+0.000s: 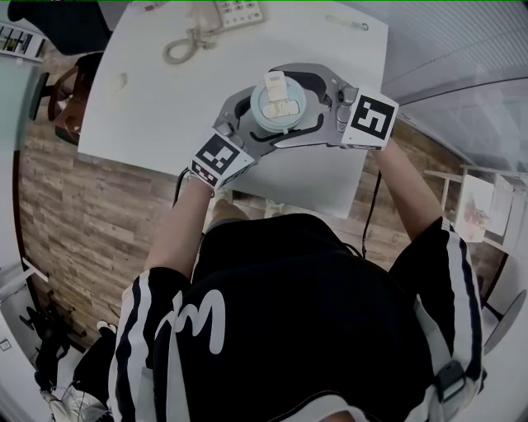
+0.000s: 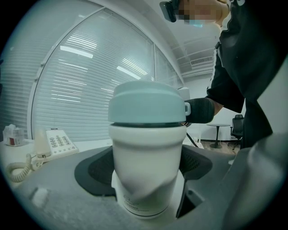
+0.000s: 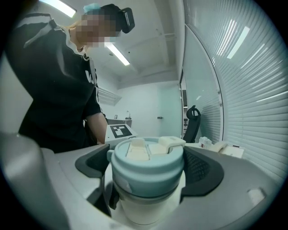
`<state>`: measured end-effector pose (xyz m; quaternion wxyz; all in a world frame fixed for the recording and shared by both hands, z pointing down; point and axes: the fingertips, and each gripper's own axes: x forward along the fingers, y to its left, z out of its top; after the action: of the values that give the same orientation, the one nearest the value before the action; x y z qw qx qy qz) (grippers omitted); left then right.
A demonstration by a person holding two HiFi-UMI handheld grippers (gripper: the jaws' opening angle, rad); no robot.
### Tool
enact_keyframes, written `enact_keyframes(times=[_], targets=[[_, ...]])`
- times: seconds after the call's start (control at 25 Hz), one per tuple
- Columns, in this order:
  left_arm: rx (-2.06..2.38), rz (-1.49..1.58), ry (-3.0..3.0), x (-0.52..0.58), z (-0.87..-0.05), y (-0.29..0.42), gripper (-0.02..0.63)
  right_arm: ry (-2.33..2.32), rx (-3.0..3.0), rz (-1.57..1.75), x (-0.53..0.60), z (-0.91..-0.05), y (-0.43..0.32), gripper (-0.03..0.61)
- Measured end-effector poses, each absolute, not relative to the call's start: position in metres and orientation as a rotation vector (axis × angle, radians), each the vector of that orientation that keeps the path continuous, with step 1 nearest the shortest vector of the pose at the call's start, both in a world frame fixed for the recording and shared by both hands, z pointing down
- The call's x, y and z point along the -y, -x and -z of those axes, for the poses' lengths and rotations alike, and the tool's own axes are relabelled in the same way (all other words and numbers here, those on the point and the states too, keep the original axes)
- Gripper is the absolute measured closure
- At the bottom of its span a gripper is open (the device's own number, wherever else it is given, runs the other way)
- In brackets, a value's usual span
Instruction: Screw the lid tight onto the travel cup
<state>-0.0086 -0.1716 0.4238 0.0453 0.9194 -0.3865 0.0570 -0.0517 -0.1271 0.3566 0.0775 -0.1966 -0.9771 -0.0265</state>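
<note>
I am holding the travel cup [image 2: 148, 148] upright between both tools, over the near part of the white tabletop [image 1: 165, 107]. The telephone [image 1: 223, 15] is lying well apart at the far side. I cannot tell whether the base of the cup is resting on the tabletop or hanging a little above it.

The left tongs [image 2: 145, 173] are gripping the white body of the cup. Their dark pads are pressing on it from both sides, and they are standing wide only because the body is wide. I am using this grip as the anchor, so that the body is not turning together with the lid.

The right tongs [image 3: 147, 170] are coming from the opposite side and higher, and they are clamping the pale blue-green lid [image 1: 279, 103] around its rim. This higher grip is letting me turn the lid alone. The two tools are facing each other, so I judge that neither one is blocking the other during the twist.

The lid is sitting level on the cup with its drinking flap on top. In the left gripper view a thin dark band is showing between lid and body, and I cannot tell if it is a seal ring or a remaining gap. So I am judging that the screwing is under way and possibly not finished. The next turn is needing a firm hold below, or the smooth body could slip in the pads.
</note>
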Motion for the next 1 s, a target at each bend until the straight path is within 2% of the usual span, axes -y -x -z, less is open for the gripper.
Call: enact_keyframes(times=[1.0], targets=[[1.196, -0.182, -2.803, 0.1717, -0.425, 0.0087, 0.186, 0.132, 3.084, 0.033, 0.1378, -0.3561, 0.0539, 0.08]])
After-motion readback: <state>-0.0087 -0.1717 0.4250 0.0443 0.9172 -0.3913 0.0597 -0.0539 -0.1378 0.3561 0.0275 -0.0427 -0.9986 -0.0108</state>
